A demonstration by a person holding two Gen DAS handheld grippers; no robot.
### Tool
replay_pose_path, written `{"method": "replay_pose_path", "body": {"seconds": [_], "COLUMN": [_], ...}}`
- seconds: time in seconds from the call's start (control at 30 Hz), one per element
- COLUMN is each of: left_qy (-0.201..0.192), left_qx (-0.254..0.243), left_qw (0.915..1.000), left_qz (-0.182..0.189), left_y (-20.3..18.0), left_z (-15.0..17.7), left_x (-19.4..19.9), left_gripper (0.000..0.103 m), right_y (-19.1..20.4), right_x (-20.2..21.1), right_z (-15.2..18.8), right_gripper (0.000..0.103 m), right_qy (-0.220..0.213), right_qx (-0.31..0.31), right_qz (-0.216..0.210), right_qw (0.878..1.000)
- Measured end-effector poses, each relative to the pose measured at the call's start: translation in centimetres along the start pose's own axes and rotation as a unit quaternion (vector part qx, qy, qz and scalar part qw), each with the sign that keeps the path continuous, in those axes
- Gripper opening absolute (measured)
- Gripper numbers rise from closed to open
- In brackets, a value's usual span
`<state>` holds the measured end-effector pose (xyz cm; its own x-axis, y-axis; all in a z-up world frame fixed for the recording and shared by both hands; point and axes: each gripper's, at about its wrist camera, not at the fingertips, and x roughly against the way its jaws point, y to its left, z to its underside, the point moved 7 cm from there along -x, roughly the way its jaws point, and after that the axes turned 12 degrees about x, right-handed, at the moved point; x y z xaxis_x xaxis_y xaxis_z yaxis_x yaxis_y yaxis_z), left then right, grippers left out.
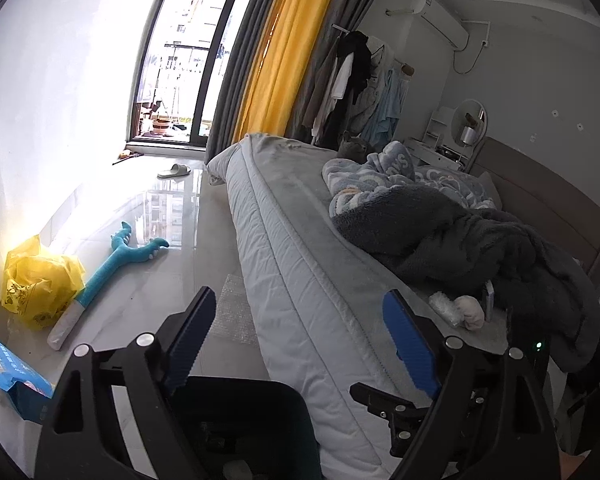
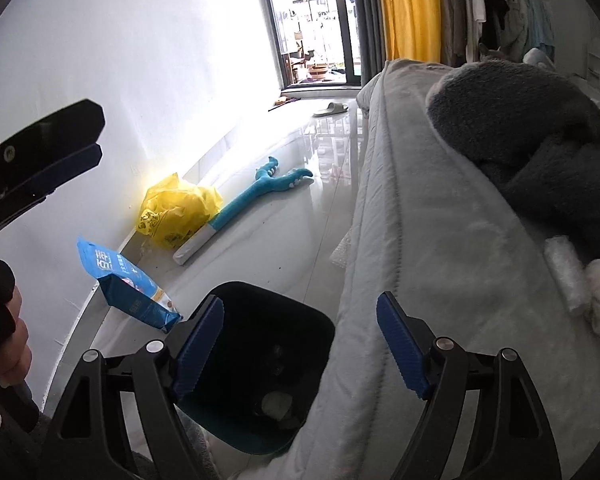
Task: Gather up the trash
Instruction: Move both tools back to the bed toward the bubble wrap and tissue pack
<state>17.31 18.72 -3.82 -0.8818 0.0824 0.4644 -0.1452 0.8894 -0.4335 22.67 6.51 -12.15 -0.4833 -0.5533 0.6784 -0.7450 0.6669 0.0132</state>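
In the left wrist view, the left gripper [image 1: 300, 344] is seen with fingers [image 1: 410, 344] spread and nothing between them. Trash is still left: a wad [image 1: 471, 312] and a plastic roll [image 1: 446, 307] near the bed [image 1: 300, 280] edge, a yellow bag [image 1: 40, 280] and a blue pack [image 1: 12, 368] on the floor [image 1: 172, 280]. The bin [image 1: 252, 420] is mostly hidden here.

In the right wrist view, the right gripper [image 2: 300, 344] is also released and empty. Only here the bin [image 2: 256, 364] interior is shown, with a pale piece [image 2: 277, 403] already inside, so the task is judged partly done.
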Motion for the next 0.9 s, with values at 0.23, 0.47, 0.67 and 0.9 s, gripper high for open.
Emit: {"method": "replay_pose_path", "body": {"seconds": [0.23,0.47,0.67,0.9], "left_qy": [0.013,0.025,0.038,0.056], "left_qx": [-0.009,-0.039,-0.061,-0.085], "left_qw": [0.9996,0.998,0.9961,0.9927], "left_qz": [0.023,0.044,0.051,0.065], "left_y": [-3.0,-6.4,-8.4,-10.9], "left_z": [1.0,2.5,3.4,4.4], "left_x": [-1.4,-2.9,-4.9,-7.6], "left_gripper": [0.09,0.092,0.093,0.094], "right_y": [-4.2,-9.3,-13.8,-19.1], "right_x": [3.1,6.0,8.3,9.0], "right_z": [0.5,1.5,1.6,2.8], "right_gripper": [0.084,0.087,0.091,0.093], "right_qy": [-0.024,-0.049,-0.084,-0.095], "right_qx": [-0.027,-0.072,-0.134,-0.201], "right_qz": [0.029,0.065,0.082,0.085], "right_qw": [0.999,0.994,0.984,0.971]}}
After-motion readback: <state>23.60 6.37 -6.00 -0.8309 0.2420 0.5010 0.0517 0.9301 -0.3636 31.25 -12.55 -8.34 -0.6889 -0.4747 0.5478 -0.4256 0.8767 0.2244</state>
